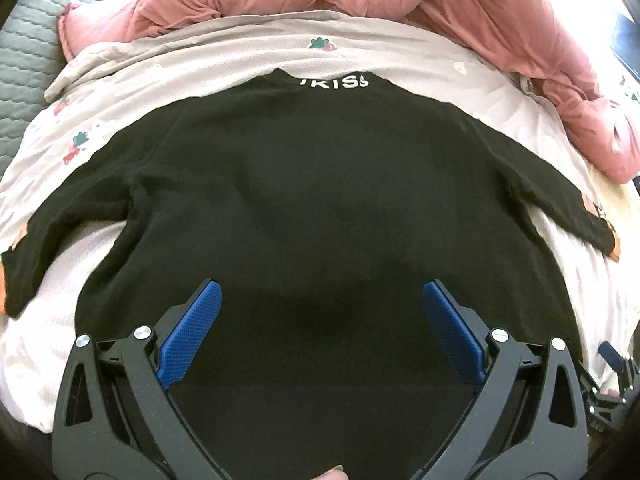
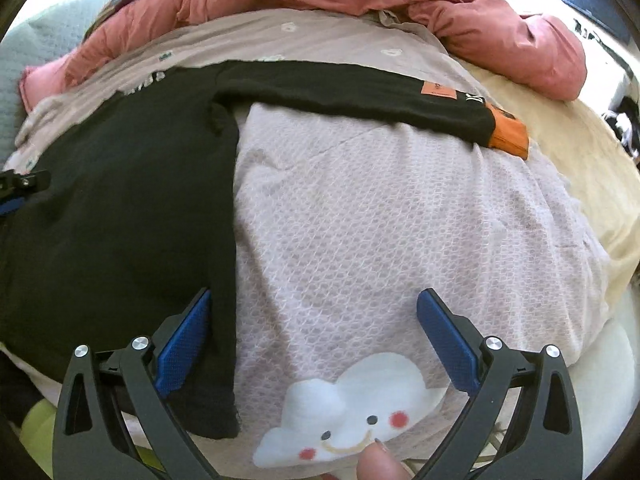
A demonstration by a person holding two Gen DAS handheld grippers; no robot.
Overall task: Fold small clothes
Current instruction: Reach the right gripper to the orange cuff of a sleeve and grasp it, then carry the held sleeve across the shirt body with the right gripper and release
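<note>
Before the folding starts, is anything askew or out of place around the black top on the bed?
Nothing stands out. The black top lies flat on the blanket, both sleeves spread out. Both grippers, left and right, are open and empty.

Black tool (image 1: 322, 300), blue textured pads (image 1: 191, 334)

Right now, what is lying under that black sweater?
The black sweater lies spread on a pale textured blanket with a cloud face on it. Whatever is beneath the sweater's middle is covered.
</note>
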